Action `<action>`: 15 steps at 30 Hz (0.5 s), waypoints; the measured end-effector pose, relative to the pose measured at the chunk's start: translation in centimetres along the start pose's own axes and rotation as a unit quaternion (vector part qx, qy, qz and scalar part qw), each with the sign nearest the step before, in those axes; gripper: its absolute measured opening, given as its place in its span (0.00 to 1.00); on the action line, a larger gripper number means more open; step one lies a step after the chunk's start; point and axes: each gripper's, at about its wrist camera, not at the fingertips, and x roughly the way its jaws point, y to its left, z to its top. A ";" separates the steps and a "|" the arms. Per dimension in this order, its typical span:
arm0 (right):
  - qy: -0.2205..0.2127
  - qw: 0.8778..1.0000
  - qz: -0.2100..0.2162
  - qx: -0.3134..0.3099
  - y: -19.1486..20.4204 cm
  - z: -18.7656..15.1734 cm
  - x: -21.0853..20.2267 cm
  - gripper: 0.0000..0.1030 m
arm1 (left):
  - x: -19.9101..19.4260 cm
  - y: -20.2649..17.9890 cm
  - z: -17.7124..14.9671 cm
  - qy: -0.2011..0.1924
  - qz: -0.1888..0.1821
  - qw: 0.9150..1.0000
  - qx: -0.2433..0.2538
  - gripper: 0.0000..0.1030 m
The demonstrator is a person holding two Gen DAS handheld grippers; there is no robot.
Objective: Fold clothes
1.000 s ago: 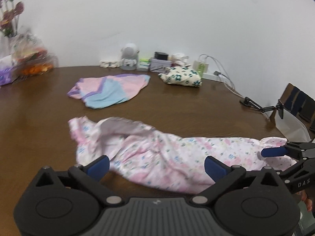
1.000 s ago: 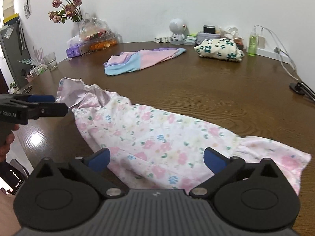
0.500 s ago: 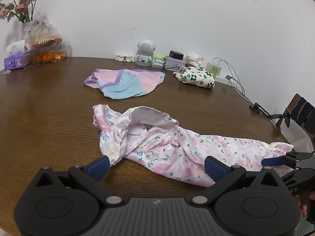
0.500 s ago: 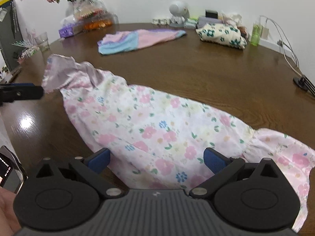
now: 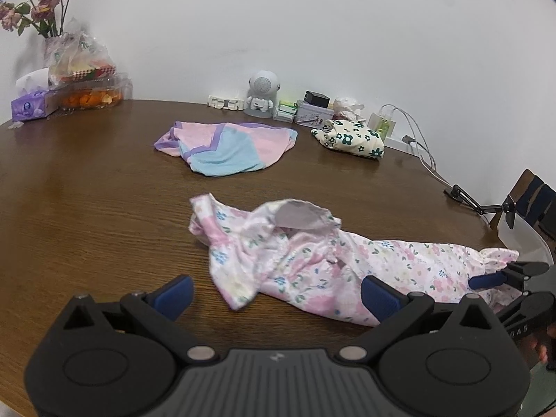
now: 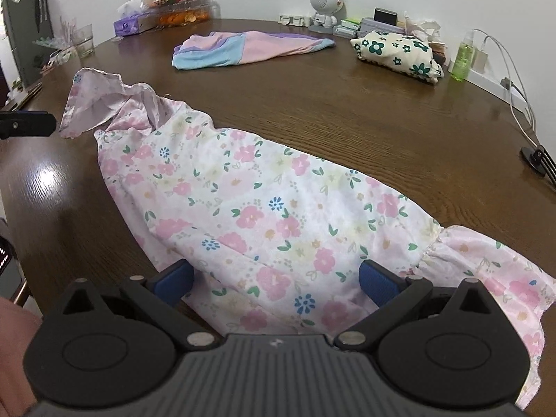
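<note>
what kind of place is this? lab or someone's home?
Most likely a home, at a wooden dining table. Household clutter lines the wall: a tissue box, flowers, a small robot-shaped speaker. A floral garment lies spread for folding.

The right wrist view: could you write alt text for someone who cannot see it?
A pink floral garment lies stretched across a brown wooden table, with the open right hand-held gripper over its near edge. Farther back lie a pink-and-blue garment and a folded cream floral cloth.

The floral garment point(image 5: 312, 264) has been let go and lies bunched; left gripper point(image 5: 274, 295) has backed off
</note>
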 end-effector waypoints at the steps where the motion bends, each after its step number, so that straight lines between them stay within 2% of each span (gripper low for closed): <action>1: 0.003 1.000 0.002 -0.003 -0.4 0.1 0.0 0.99 | -0.1 0.2 0.1 -0.002 0.001 1.000 0.004 1.00; 5: 0.011 1.000 0.005 -0.002 -0.9 0.5 -0.1 0.99 | -0.5 1.0 0.6 -0.003 0.013 0.999 0.033 1.00; 9: -0.026 0.999 0.018 0.000 -0.3 0.8 -1.7 1.00 | -0.2 1.2 1.4 0.015 0.015 0.995 0.094 1.00; 12: -0.058 0.998 0.034 -0.003 0.4 1.4 -2.9 1.00 | 0.4 0.3 2.2 0.029 -0.002 0.987 0.155 0.99; 15: -0.066 0.997 0.041 -0.018 1.3 2.6 -2.5 1.00 | 1.5 -1.1 3.1 0.032 -0.003 0.975 0.218 0.93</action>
